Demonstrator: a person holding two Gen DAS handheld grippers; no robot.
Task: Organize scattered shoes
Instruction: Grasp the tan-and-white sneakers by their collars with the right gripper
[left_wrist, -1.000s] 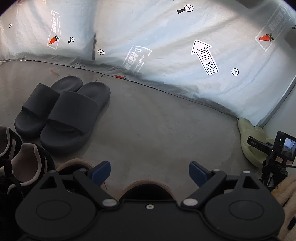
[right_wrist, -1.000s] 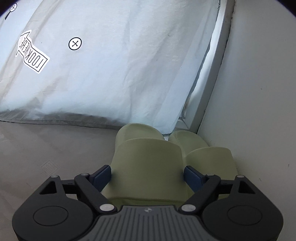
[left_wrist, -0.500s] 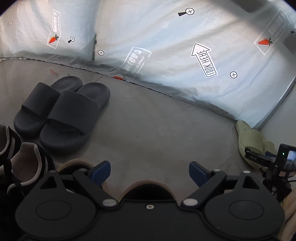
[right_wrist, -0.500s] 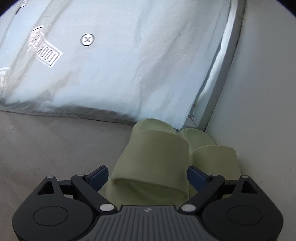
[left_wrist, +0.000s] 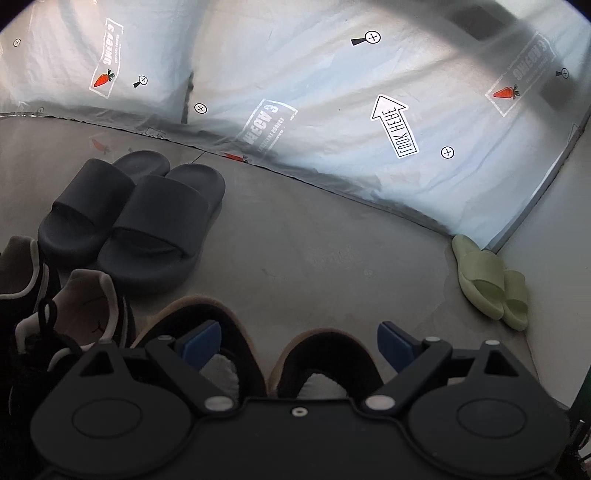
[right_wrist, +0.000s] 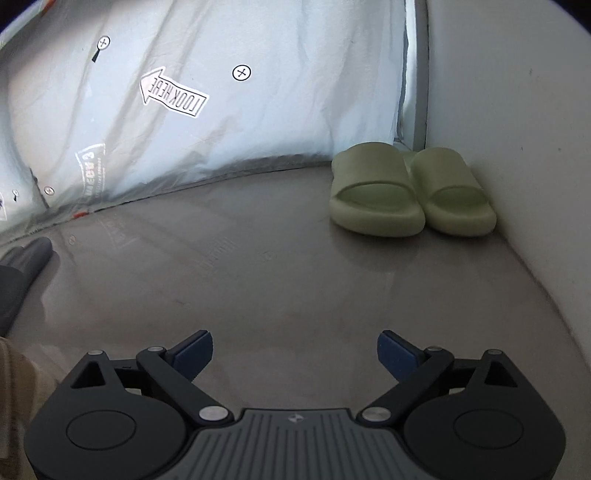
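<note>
The green slides (right_wrist: 410, 192) look like moulded foam: light, springy and a little grippy, judging by their thick matte soles, so they should lift easily and take a squeeze without harm. The best hold is likely across the wide strap or the sole's sides, where the pads get flat faces. They sit side by side, touching, toes towards the printed sheet (right_wrist: 221, 110), tucked into the corner just beside the white wall (right_wrist: 517, 110). The right gripper (right_wrist: 294, 350) is well apart from them over bare floor (right_wrist: 277, 277), its jaws having just been opening and now wide with nothing between. A dark slide pair (left_wrist: 133, 218) stands neatly near the sheet on the left. Below it a pair of black sneakers (left_wrist: 74, 306) with pale lining sits at the left edge. The left gripper (left_wrist: 295, 343) hovers over a black, tan-edged pair (left_wrist: 258, 354), jaws spread wide, clamped on nothing; one blue pad seems to sit over the left shoe's opening, contact unclear. These look softer, so a grip at a heel rim seems wisest.
</note>
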